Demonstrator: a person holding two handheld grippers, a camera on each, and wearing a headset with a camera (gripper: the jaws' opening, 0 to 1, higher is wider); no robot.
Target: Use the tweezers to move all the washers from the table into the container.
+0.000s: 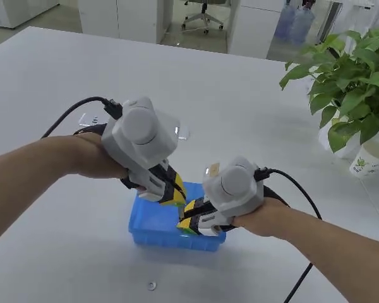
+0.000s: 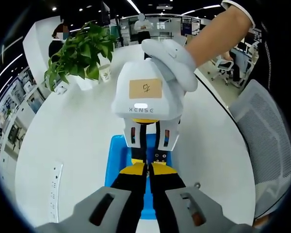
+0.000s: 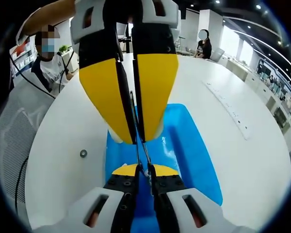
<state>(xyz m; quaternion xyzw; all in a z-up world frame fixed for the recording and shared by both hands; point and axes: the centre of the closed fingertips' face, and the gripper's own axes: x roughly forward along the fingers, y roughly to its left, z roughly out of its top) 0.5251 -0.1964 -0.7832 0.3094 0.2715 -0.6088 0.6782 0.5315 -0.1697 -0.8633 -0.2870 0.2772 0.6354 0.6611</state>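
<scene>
**A:** Head view?
**B:** Left gripper (image 1: 174, 197) and right gripper (image 1: 186, 226) meet tip to tip over the blue container (image 1: 142, 232), lower centre. One washer (image 1: 152, 285) lies on the table (image 1: 240, 113) below it, apart from both.
**A:** Left gripper view?
**B:** Own jaws pressed together. Washer (image 2: 197, 185) lies right of the container.
**A:** Right gripper view?
**B:** Both pairs of jaws pinch the tweezers (image 3: 139, 145) above the container. Washer at left. Container contents indeterminate.
</scene>
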